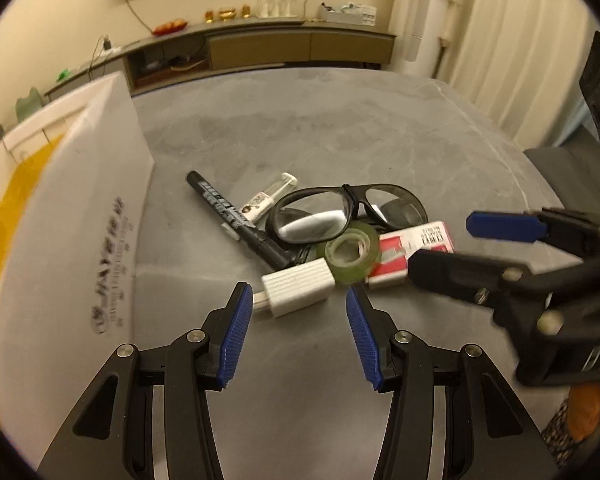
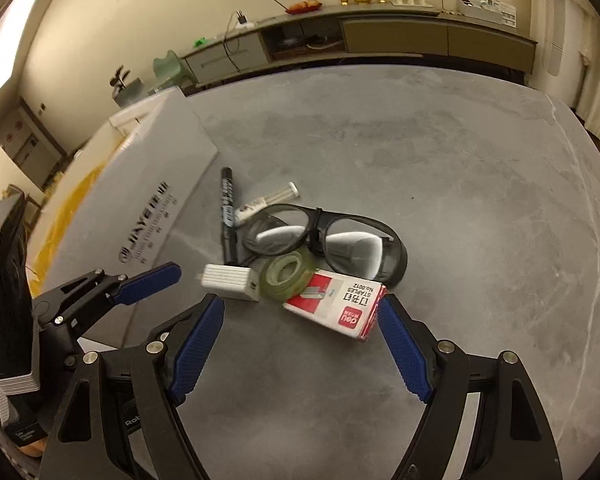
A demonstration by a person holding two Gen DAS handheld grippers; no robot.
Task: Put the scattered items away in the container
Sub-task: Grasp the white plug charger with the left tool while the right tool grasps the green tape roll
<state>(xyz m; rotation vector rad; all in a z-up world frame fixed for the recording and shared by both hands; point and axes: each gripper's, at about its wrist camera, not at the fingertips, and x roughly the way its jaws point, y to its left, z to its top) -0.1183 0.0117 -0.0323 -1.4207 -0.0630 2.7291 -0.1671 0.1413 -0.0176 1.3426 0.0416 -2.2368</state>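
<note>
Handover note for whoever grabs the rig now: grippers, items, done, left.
Left gripper: open, empty, aimed at the white adapter.
Right gripper: open, empty, jaws around the staples box, not gripping.
Items lie piled on the grey table: marker, small tube, glasses, tape roll, adapter, staples box.
Container stands left of the pile.
Done: none of these items moved yet.
Left: all six into the container.

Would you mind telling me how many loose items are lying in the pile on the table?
6: marker and small tube at the back, glasses mid-pile, white adapter, tape roll and staples box in front. More may be hidden underneath.
</note>
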